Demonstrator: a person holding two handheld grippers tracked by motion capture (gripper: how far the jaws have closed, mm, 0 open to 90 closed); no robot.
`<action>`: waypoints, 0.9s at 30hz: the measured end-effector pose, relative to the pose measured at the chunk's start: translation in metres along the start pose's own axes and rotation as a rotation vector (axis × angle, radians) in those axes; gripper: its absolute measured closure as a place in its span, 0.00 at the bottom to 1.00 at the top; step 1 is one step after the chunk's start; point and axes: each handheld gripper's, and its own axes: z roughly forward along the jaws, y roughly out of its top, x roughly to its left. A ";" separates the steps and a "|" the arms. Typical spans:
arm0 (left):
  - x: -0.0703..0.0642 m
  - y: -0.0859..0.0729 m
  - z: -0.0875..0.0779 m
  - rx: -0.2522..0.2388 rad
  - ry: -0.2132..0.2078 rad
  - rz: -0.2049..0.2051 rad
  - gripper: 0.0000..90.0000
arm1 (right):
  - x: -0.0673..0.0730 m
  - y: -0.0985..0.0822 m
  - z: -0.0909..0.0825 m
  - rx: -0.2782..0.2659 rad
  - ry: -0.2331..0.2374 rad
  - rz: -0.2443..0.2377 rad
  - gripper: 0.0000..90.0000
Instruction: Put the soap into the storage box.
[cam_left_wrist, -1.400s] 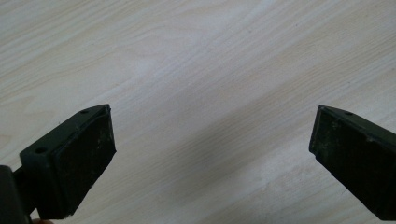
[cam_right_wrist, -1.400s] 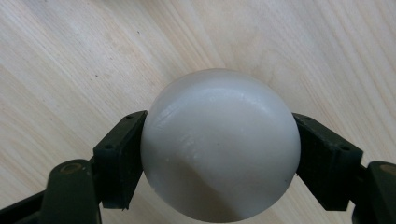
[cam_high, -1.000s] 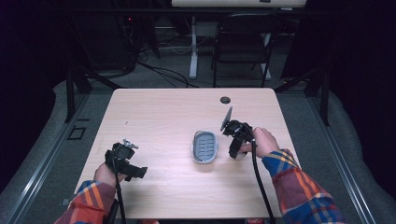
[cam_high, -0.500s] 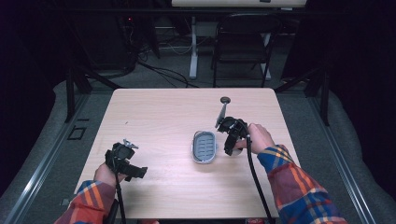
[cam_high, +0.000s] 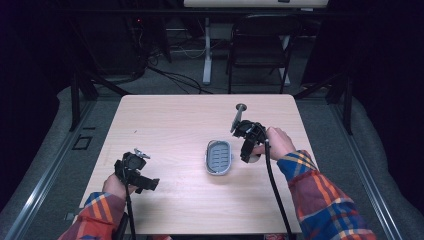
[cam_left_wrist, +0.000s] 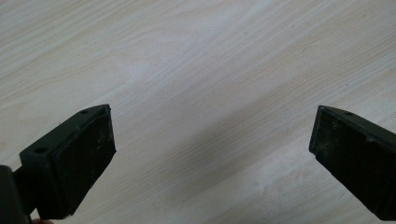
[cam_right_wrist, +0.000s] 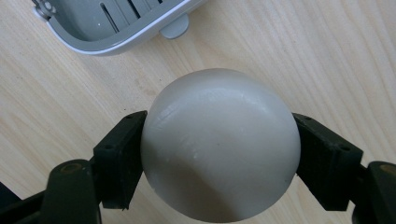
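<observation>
While right gripper (cam_right_wrist: 219, 154) clamps pale ball (cam_right_wrist: 219, 144), slotted tray (cam_high: 219, 157) sits empty.

Dim lab — cables (cam_high: 170, 75), folding chair (cam_high: 257, 47)

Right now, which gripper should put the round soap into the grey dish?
Right. The right gripper is already shut on the round soap, right beside the grey dish. The left gripper is open over bare table, farther away.
</observation>
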 end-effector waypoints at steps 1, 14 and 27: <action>0.000 0.000 0.000 -0.001 -0.001 0.000 0.00 | 0.000 0.001 -0.001 0.009 0.000 -0.002 0.27; 0.001 -0.002 -0.001 -0.004 -0.005 0.005 0.00 | 0.009 0.025 -0.011 0.007 -0.014 -0.040 0.27; 0.001 -0.002 -0.001 -0.004 -0.008 0.009 0.00 | 0.023 0.051 -0.011 -0.010 -0.017 -0.084 0.27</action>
